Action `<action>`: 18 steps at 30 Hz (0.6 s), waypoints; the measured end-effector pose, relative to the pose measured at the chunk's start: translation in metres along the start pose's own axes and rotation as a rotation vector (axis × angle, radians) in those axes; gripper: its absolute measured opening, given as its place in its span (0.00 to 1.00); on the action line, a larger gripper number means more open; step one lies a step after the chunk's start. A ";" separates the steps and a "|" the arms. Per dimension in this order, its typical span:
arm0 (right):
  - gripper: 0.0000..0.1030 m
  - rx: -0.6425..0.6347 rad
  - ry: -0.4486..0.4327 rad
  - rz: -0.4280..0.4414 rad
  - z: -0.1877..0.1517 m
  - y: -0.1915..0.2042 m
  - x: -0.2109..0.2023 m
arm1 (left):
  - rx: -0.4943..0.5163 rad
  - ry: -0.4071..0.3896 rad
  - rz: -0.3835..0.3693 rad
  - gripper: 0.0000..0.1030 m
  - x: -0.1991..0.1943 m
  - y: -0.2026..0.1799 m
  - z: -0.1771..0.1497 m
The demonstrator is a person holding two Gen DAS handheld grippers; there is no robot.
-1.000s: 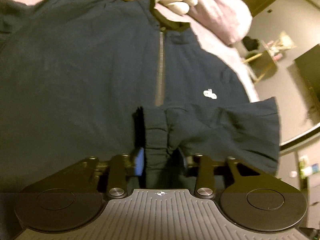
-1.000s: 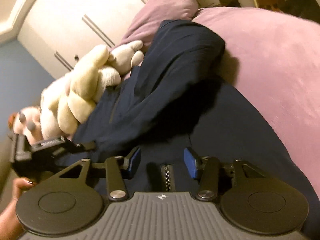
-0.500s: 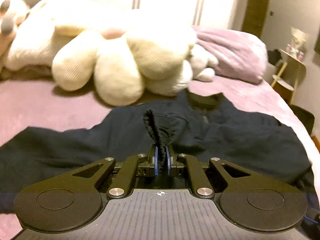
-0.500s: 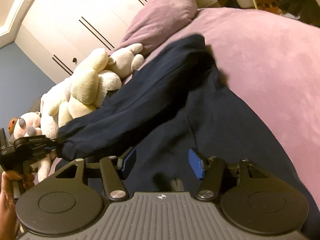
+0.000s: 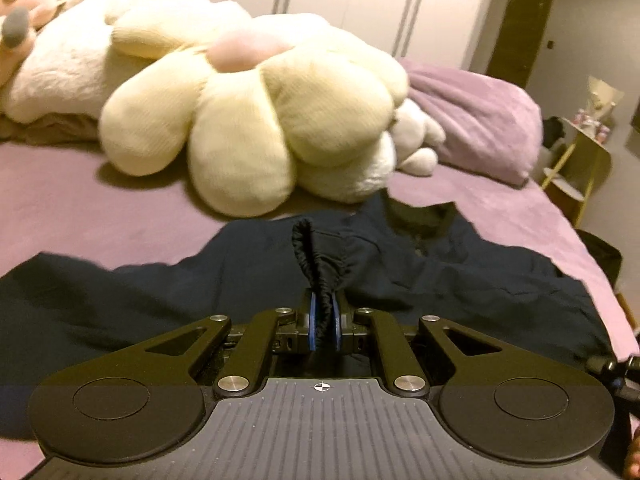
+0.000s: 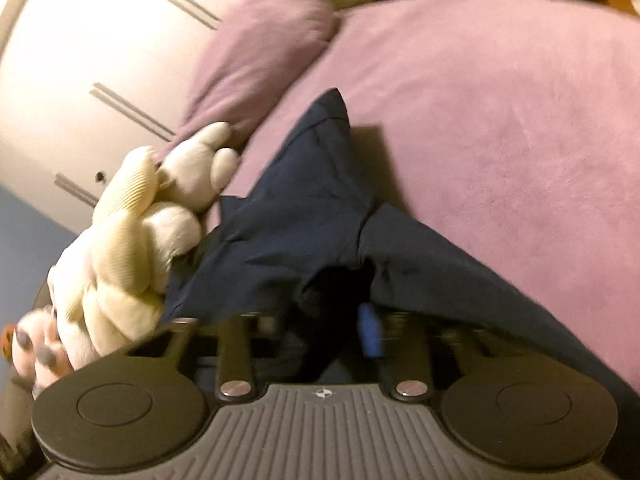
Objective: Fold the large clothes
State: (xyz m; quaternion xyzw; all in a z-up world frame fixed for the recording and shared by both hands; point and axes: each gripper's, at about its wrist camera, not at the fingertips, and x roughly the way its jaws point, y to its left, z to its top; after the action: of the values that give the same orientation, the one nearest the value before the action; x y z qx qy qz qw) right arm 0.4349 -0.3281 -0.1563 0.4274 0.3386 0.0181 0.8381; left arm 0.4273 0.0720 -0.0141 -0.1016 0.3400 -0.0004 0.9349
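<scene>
We could not see the left finger of the right gripper. Dark cloth from the navy jacket hid it, so we could not tell if the jaws were wide or closed. That whole part was blurry. The jacket ran off the left edge in the left wrist view. The left gripper covered the near part of the jacket there. The flower pillow looked soft and blurry. The things on the little yellow shelf were too small to make out. The pink-pawed toy was cut off at the corner.
</scene>
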 end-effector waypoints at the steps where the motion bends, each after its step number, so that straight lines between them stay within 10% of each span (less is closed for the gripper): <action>1: 0.12 0.008 -0.002 -0.004 0.005 -0.002 0.003 | 0.021 -0.007 -0.002 0.11 0.003 -0.004 -0.001; 5: 0.10 -0.045 -0.153 -0.028 0.015 -0.008 -0.014 | 0.098 0.036 0.066 0.12 0.033 -0.022 -0.013; 8: 0.11 -0.094 -0.092 -0.105 0.010 -0.016 -0.001 | 0.102 0.083 0.111 0.17 0.051 -0.019 -0.024; 18: 0.31 -0.398 -0.254 -0.168 -0.010 0.027 -0.061 | 0.082 0.047 0.070 0.11 0.031 0.003 -0.013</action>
State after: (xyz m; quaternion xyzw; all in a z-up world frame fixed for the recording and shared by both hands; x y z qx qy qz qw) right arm 0.3885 -0.3233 -0.1069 0.2232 0.2548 -0.0391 0.9401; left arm 0.4429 0.0703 -0.0444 -0.0514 0.3651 0.0162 0.9294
